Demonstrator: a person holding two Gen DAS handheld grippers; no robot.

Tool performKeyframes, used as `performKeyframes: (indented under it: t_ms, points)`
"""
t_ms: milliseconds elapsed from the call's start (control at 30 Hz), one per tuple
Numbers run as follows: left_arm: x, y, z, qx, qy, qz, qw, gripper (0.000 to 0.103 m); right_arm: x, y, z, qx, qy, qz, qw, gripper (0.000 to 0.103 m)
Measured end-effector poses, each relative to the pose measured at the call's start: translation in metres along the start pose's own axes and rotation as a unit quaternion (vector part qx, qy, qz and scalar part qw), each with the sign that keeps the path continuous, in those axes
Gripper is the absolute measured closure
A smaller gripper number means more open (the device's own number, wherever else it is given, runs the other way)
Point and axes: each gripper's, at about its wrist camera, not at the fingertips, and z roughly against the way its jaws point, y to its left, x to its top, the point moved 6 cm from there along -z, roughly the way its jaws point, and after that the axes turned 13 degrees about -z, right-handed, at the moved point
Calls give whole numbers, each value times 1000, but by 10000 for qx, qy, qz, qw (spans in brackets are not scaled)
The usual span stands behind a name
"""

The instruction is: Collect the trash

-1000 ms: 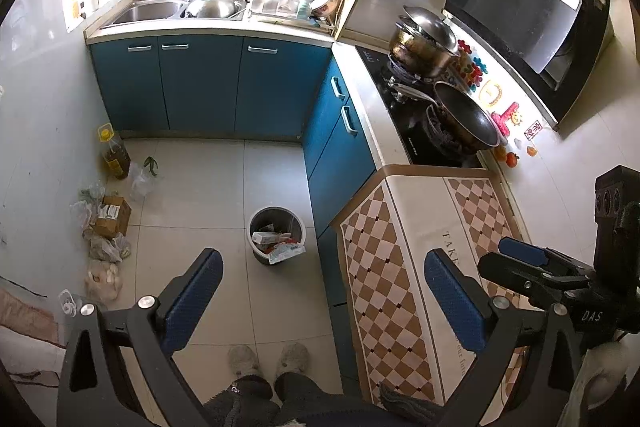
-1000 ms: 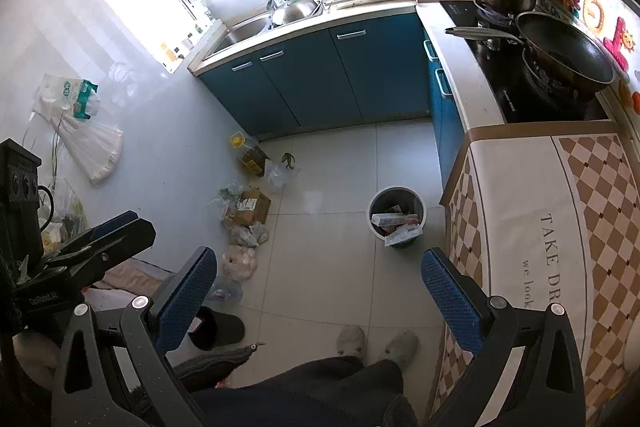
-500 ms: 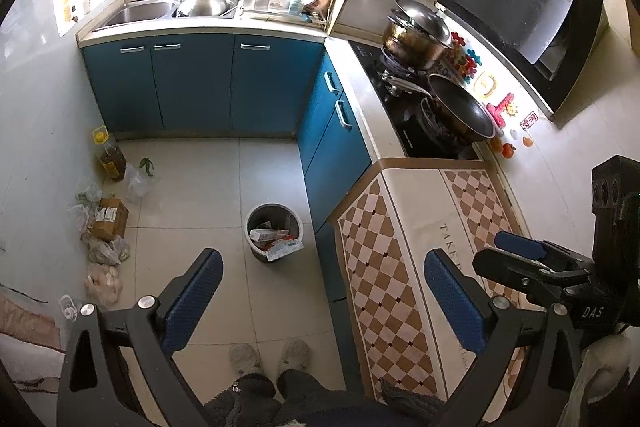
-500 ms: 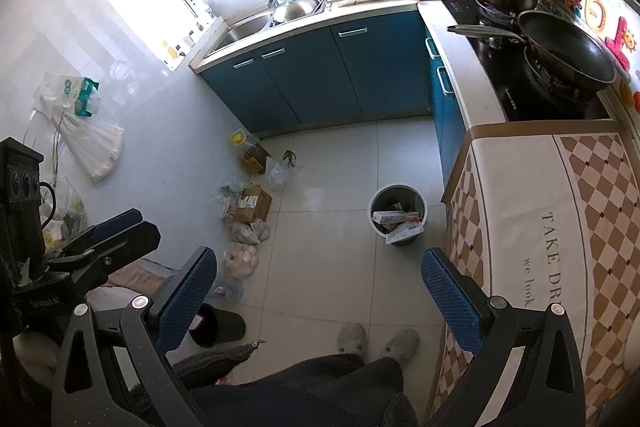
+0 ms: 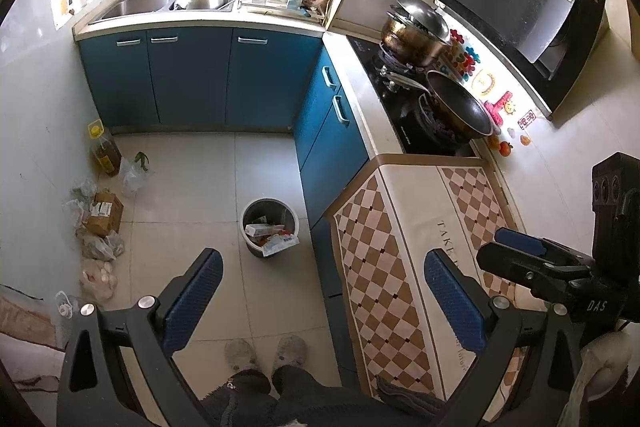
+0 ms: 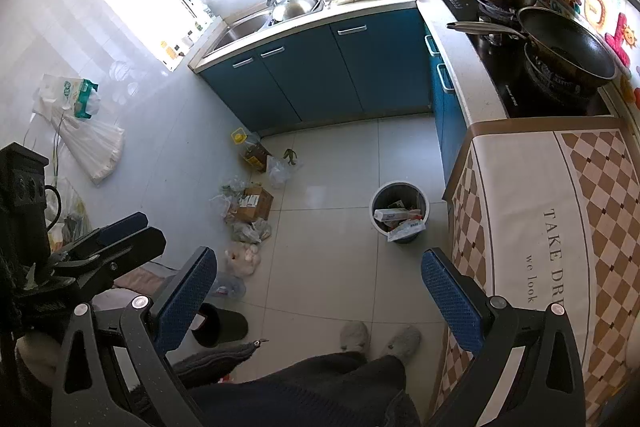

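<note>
A grey trash bin [image 5: 270,227] stands on the tiled floor beside the blue cabinets; it holds paper and wrappers, one hanging over its rim. It also shows in the right wrist view [image 6: 399,211]. My left gripper [image 5: 322,297] is open and empty, held high above the floor and bin. My right gripper [image 6: 318,293] is open and empty at about the same height. Each gripper shows at the edge of the other's view. Bags, a cardboard box [image 6: 253,203] and an oil bottle [image 6: 252,151] lie along the left wall.
A checkered cloth covers the counter [image 5: 416,219] at right. A stove with a pan [image 5: 456,103] and a pot [image 5: 416,31] is beyond it. The sink [image 5: 136,5] is at the back. The person's slippered feet [image 5: 266,349] are below. A black slipper [image 6: 220,323] lies at left.
Both views have shifted only slightly; the left wrist view has drifted a little, so the bin sits slightly higher and left. Both grippers stay open and empty.
</note>
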Motion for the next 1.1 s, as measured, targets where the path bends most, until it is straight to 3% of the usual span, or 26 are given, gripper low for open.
performKeyframes:
  t_ms: [1100]
  points:
    - [4, 2, 1, 6, -34, 2, 10000, 0, 2, 7, -3, 63, 41, 1, 10000, 0]
